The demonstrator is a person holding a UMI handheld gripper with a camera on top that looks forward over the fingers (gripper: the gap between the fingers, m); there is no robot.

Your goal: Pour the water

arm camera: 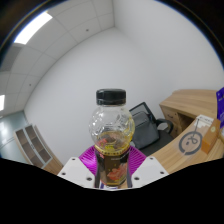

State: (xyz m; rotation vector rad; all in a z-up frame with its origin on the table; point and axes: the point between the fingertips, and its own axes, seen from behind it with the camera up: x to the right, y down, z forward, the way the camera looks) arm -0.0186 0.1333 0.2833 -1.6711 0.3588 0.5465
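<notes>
- My bottle — a label low on it, dark with yellow; no word I can read.
- Orange box on desk — print illegible.

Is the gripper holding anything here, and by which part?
Yes: the gripper is shut on the clear bottle, its pads pressing the labelled lower body; the black cap is untouched.
</notes>
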